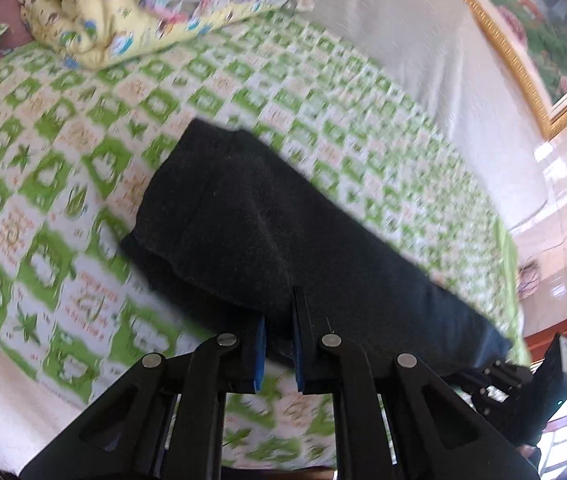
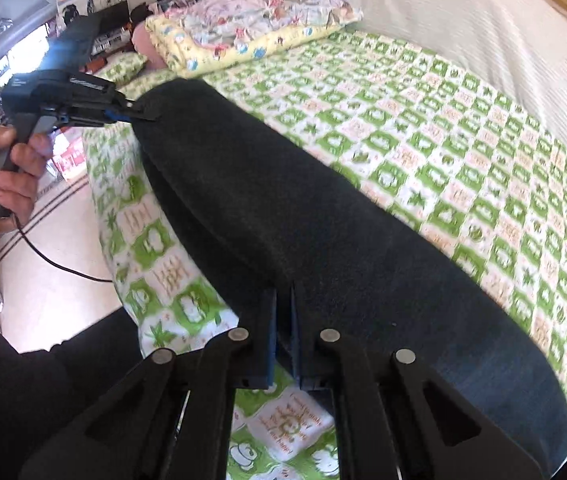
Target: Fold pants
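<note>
Dark pants (image 1: pixel 251 216) lie in a long strip on a green-and-white patterned bed sheet (image 1: pixel 63 184). My left gripper (image 1: pixel 279 312) is shut on the near edge of the pants, with cloth between its blue pads. My right gripper (image 2: pixel 283 308) is shut on the other end of the pants (image 2: pixel 283 200). In the right wrist view the left gripper (image 2: pixel 139 114) pinches the far end of the strip, held by a hand (image 2: pixel 11 172). In the left wrist view the right gripper's body (image 1: pixel 523 380) shows at the lower right.
A folded yellow cartoon quilt (image 1: pixel 123 12) lies at the head of the bed, also in the right wrist view (image 2: pixel 251 24). A white cover (image 2: pixel 483 20) lies along the far side. A framed picture (image 1: pixel 535 32) hangs on the wall. A cable (image 2: pixel 55 260) hangs over the floor at left.
</note>
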